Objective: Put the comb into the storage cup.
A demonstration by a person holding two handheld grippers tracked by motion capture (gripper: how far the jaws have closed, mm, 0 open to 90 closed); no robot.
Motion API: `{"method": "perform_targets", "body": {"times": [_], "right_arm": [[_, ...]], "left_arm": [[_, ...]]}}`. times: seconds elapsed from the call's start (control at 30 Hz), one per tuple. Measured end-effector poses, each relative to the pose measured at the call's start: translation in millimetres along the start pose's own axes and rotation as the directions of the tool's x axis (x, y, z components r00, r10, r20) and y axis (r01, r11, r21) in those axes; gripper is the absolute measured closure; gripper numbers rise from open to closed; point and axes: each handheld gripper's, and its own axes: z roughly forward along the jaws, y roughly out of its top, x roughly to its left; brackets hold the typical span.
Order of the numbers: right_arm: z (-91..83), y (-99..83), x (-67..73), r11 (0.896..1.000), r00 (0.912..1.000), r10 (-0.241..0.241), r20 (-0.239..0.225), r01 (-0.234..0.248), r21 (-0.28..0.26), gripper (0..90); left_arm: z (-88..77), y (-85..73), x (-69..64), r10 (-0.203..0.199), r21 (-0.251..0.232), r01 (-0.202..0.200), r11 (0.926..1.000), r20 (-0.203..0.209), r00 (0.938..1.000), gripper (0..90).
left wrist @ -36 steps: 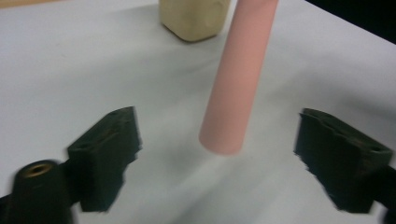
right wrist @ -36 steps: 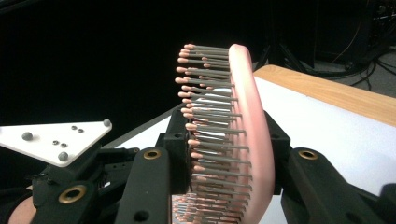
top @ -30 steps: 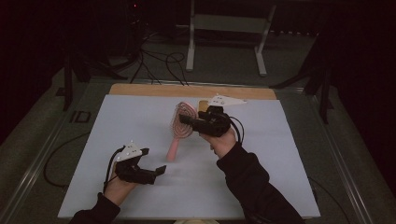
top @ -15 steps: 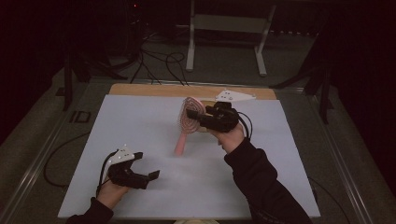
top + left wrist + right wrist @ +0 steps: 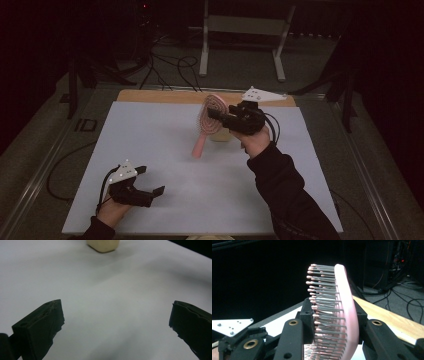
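A pink hairbrush (image 5: pixel 212 116) with grey, pink-tipped bristles, a cream block (image 5: pixel 103 245), black grippers, a white mat (image 5: pixel 165 150) over a tan wooden table (image 5: pixel 165 96).

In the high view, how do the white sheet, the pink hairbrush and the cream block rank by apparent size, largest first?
1. white sheet
2. pink hairbrush, lifted nearer the camera, so somewhat unsure
3. cream block, mostly hidden behind the brush

pink hairbrush (image 5: pixel 209 121), lifted off table, handle down

A cream block (image 5: pixel 103 245) (perhaps soap) sits on the white table (image 5: pixel 150 135); cables (image 5: pixel 170 62) trail on the floor behind.
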Motion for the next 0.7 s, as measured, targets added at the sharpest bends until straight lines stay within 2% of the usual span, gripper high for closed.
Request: {"method": "perform_targets", "body": {"times": [0.33, 0.47, 0.7], "right_arm": [[-15.5, 16.6, -8.3, 0.999, 0.9996, -0.011, 0.027, 0.012, -0.045, 64.9], [-22.8, 24.9, -12.8, 0.998, 0.999, -0.01, 0.044, 0.013, -0.067, 64.9], [-30.9, 37.5, -19.4, 0.995, 0.9974, -0.014, 0.071, 0.021, -0.099, 65.0]], "left_arm": [[-4.5, -5.5, 4.1, -0.01, -0.013, 0.01, 0.9999, -0.012, 0.9999, 0.1], [-5.3, -6.5, 7.3, -0.034, -0.019, 0.034, 0.9993, 0.009, 0.9994, 0.1], [-6.4, -6.1, 5.0, -0.01, -0.029, 0.01, 0.9995, 0.004, 0.9999, 0.1]]}}
